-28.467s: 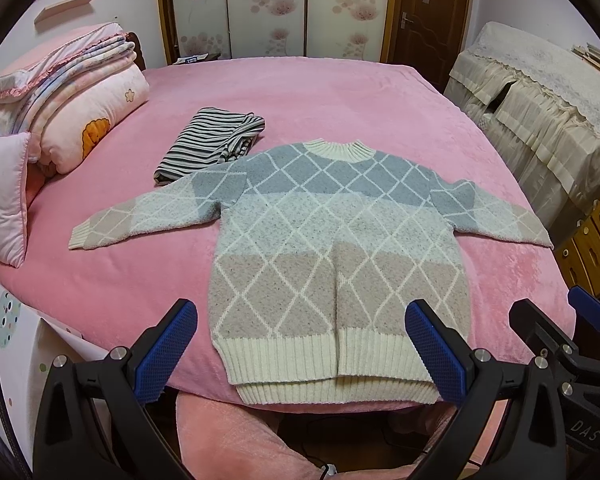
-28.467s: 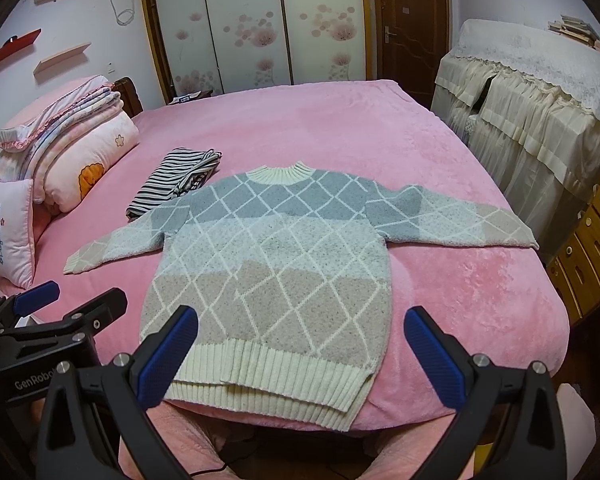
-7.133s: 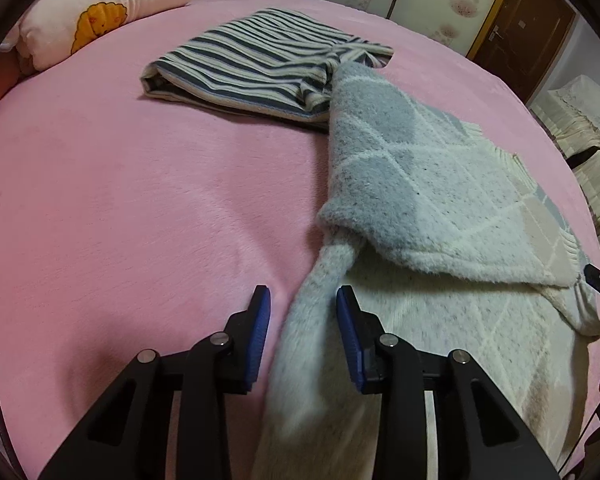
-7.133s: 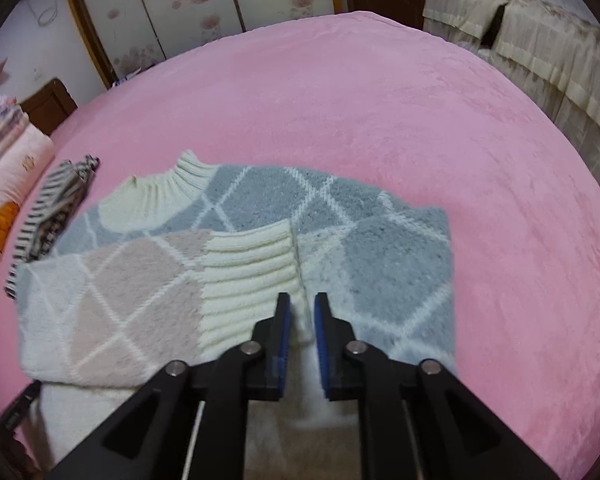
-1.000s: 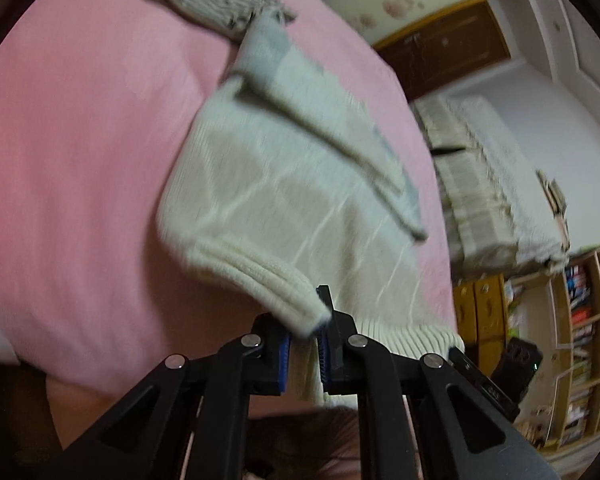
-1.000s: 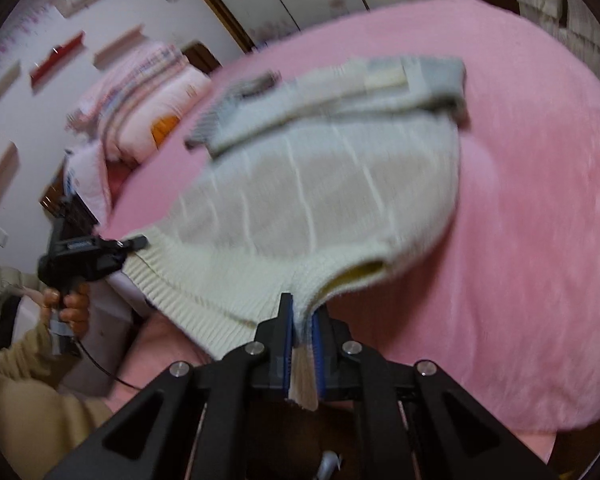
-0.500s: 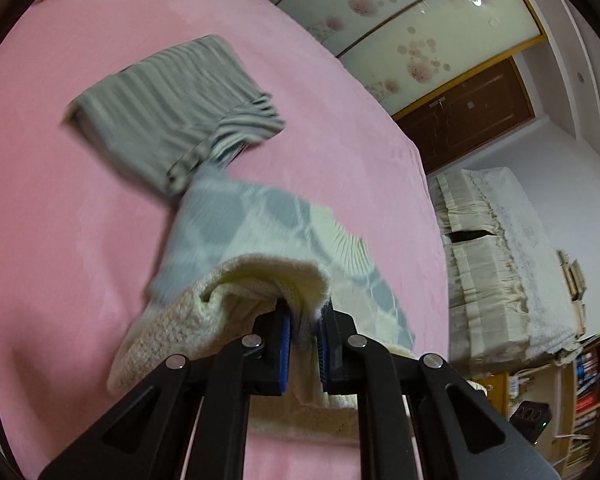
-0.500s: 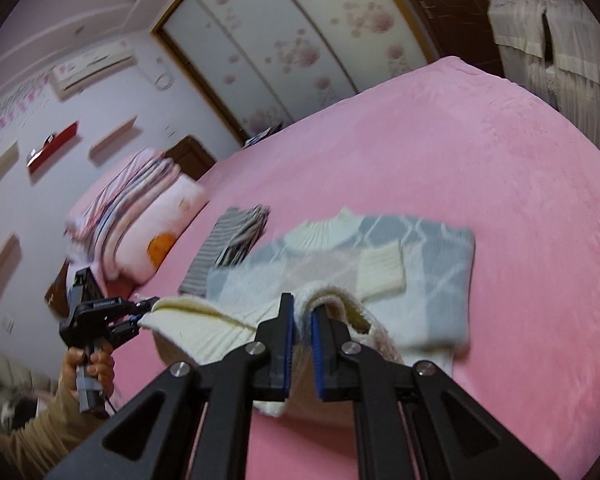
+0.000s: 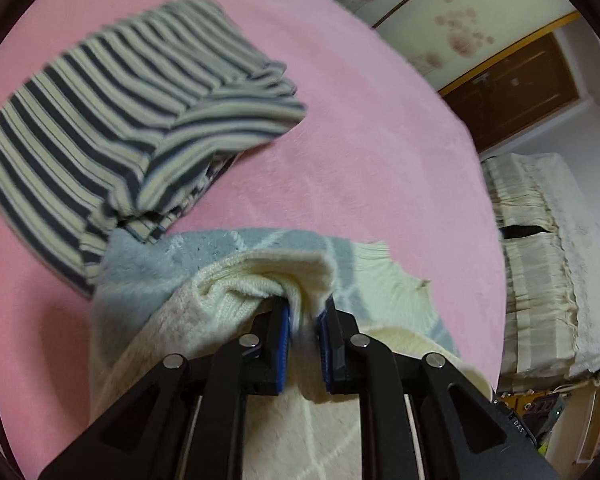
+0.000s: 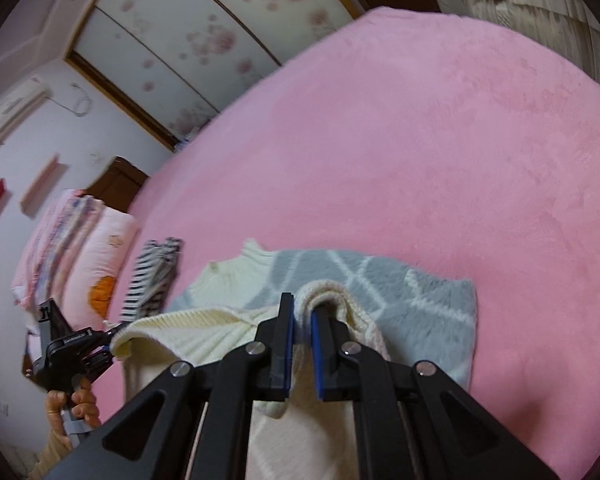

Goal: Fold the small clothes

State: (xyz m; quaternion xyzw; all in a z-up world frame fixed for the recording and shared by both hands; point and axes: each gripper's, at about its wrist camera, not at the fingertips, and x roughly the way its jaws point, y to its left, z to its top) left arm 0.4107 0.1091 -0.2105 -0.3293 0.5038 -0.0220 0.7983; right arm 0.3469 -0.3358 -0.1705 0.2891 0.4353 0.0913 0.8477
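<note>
A knit sweater (image 9: 204, 300) in cream and grey diamonds lies on the pink bed (image 9: 360, 140), its sleeves folded in. My left gripper (image 9: 303, 340) is shut on the cream ribbed hem at its left corner, held over the grey shoulder area. My right gripper (image 10: 301, 338) is shut on the hem's right corner above the sweater (image 10: 420, 300). The hem spans between both grippers, doubled over the upper body. The left gripper also shows in the right wrist view (image 10: 100, 350), at the far left.
A folded striped garment (image 9: 132, 120) lies just beyond the sweater's left shoulder, also in the right wrist view (image 10: 152, 280). Pillows and folded quilts (image 10: 72, 248) sit at the bed's head. A cloth-covered cabinet (image 9: 540, 260) stands right of the bed.
Both grippers have carried the hem up off the bed's near edge and forward over the sweater toward the collar. The view has closed in on the striped garment.
</note>
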